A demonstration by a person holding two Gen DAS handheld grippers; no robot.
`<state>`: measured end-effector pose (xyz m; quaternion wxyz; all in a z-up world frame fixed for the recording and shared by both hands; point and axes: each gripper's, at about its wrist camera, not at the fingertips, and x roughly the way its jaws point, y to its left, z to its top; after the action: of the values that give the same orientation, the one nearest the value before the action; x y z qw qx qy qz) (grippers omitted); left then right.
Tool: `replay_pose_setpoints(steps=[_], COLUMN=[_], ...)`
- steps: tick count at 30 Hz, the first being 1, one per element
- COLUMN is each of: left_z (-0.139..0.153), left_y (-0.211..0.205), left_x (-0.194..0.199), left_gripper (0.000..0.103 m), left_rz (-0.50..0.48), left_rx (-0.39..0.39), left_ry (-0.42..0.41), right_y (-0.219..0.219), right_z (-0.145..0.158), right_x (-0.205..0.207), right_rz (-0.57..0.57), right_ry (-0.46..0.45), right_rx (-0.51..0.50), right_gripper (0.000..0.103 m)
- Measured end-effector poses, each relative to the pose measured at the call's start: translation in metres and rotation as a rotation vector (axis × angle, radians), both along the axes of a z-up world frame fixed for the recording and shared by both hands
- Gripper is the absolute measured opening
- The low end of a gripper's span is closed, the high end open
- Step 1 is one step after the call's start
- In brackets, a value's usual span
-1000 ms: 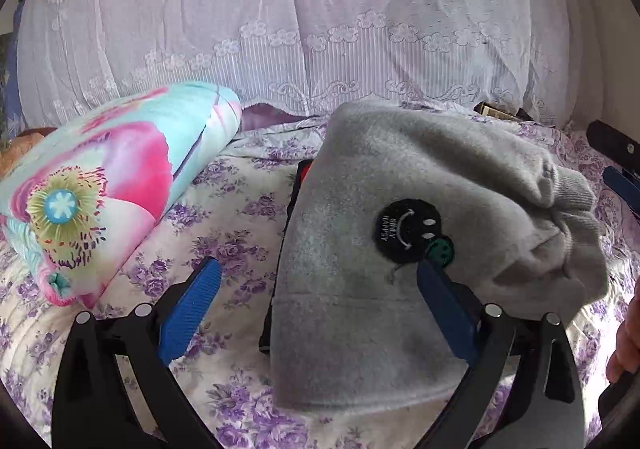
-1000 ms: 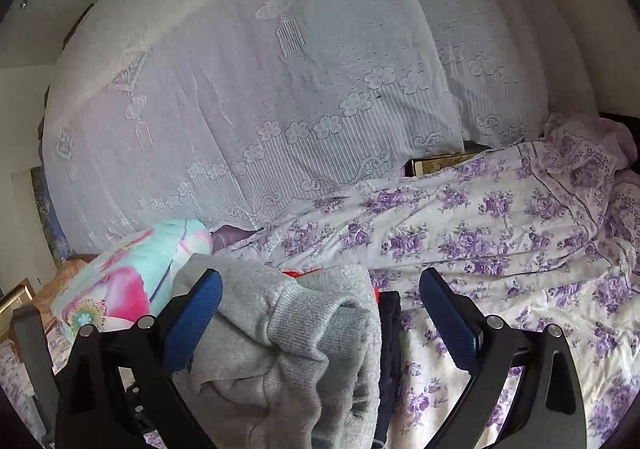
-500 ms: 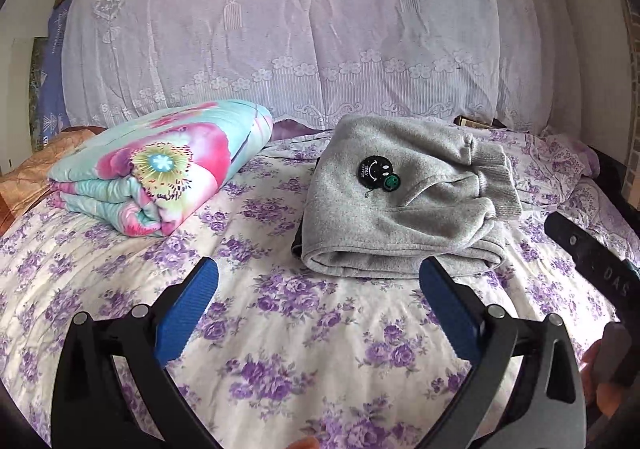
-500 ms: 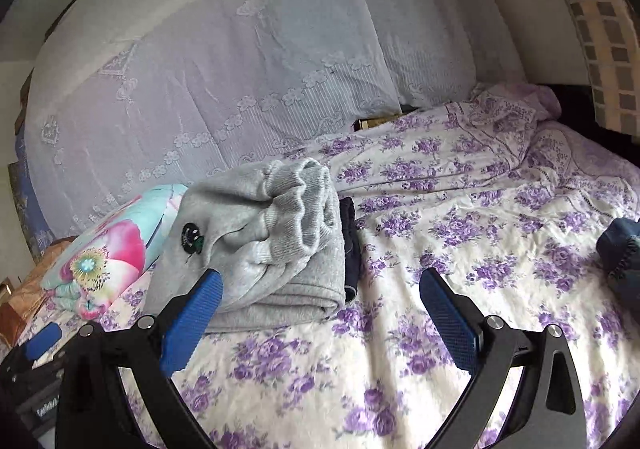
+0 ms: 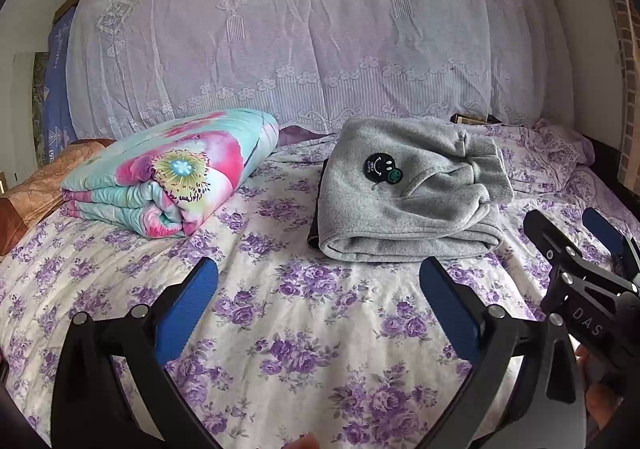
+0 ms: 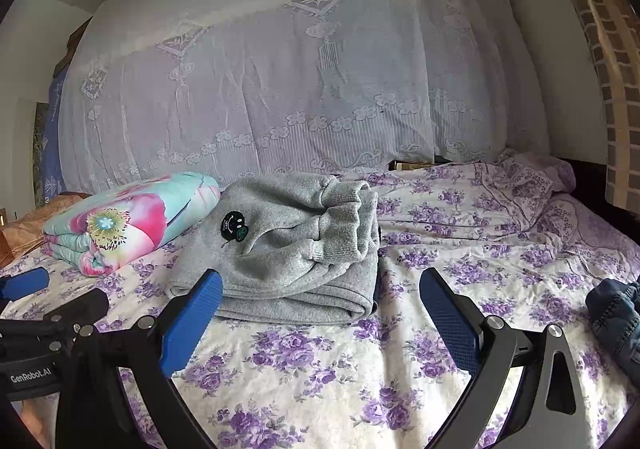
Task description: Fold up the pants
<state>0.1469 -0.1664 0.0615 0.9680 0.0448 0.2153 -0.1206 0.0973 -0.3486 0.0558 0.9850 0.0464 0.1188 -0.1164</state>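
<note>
The grey fleece pants (image 5: pixel 404 189) lie folded in a compact stack on the floral bed sheet (image 5: pixel 280 329), a black smiley patch on top and the ribbed cuffs at the right; a dark garment edge shows under them. They also show in the right wrist view (image 6: pixel 292 249). My left gripper (image 5: pixel 318 301) is open and empty, pulled back in front of the pants. My right gripper (image 6: pixel 320 313) is open and empty, just in front of the stack; it shows at the right edge of the left wrist view (image 5: pixel 580 249).
A rolled pink-and-teal floral quilt (image 5: pixel 168 177) lies left of the pants. A lace-covered headboard (image 5: pixel 312 41) stands behind. A blue denim garment (image 6: pixel 616 313) lies at the right edge of the bed. A brick wall (image 6: pixel 612 89) is at the right.
Both grippers have drawn back from the folded pants, which stay on the bed. The stack looks smaller and farther away in both views.
</note>
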Motion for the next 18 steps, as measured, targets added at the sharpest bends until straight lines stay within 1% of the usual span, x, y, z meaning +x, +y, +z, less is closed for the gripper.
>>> replay_pose_setpoints(steps=[4, 8, 12, 18], left_z=[-0.0031, -0.0026, -0.0022, -0.0024], left_y=[-0.0046, -0.0057, -0.0074, -0.0093], left_x=[0.0007, -0.0035, -0.0055, -0.0060], left_gripper=[0.098, 0.098, 0.098, 0.098], left_rz=[0.002, -0.004, 0.004, -0.010], left_rx=[0.023, 0.024, 0.035, 0.032], left_ry=[0.010, -0.005, -0.013, -0.001], right_y=[-0.0054, -0.0094, -0.0099, -0.0088], right_z=[-0.0043, -0.0061, -0.0071, -0.0076], right_x=[0.0085, 0.0083, 0.0094, 0.0101], right_rz=[0.006, 0.007, 0.010, 0.009], right_ry=[0.038, 0.032, 0.036, 0.040], right_rx=[0.033, 0.058, 0.062, 0.062], right_gripper=[0.099, 0.099, 0.099, 0.099])
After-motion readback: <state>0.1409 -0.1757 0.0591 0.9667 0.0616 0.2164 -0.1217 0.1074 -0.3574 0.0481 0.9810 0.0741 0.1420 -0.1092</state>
